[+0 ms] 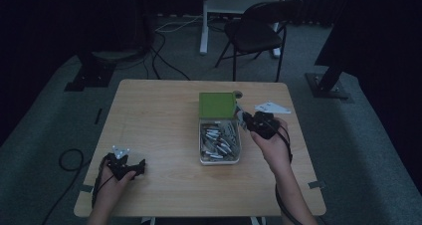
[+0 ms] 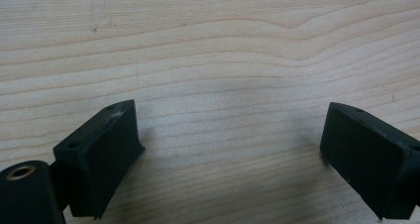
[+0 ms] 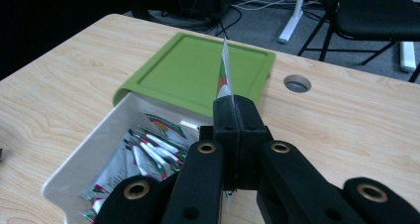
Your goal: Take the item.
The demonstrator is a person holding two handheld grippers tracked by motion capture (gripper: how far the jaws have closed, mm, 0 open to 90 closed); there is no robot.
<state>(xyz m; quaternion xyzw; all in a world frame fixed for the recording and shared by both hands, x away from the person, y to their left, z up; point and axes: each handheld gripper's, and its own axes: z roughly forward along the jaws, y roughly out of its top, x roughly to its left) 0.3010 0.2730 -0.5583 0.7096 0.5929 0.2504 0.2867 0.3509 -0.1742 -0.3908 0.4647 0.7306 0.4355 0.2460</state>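
In the right gripper view my right gripper (image 3: 236, 101) has its jaws pressed flat together on a thin foil sachet (image 3: 224, 70), which stands edge-on and upright between the pads, its printed upper end rising clear above them. I judge the sachet very light, limp and slick-skinned: it should flex or flutter on any quick move, and a pinch near one end leaves the free length to swing, so the surest hold is broad, across the flat faces near the sealed margin, as the pads sit now. Just below and beside the jaws lies the white box (image 3: 74, 167), open, with more sachets (image 3: 148, 154) loosely heaped inside; they overlap, so I cannot tell how many there are. Its green lid (image 3: 193, 70) lies flat on the table at the box's far end, touching or overlapping the rim. Beyond the lid a round cable hole (image 3: 297, 83) pierces the tabletop (image 3: 346, 120). In the high view my left gripper (image 1: 130, 168) rests near the table's front left corner, well apart from the box, jaws spread wide over bare wood with nothing between them. Open tabletop lies left of the box and to its right; the right and far edges are nearer, and a folding chair (image 1: 256, 31) stands on the floor beyond.
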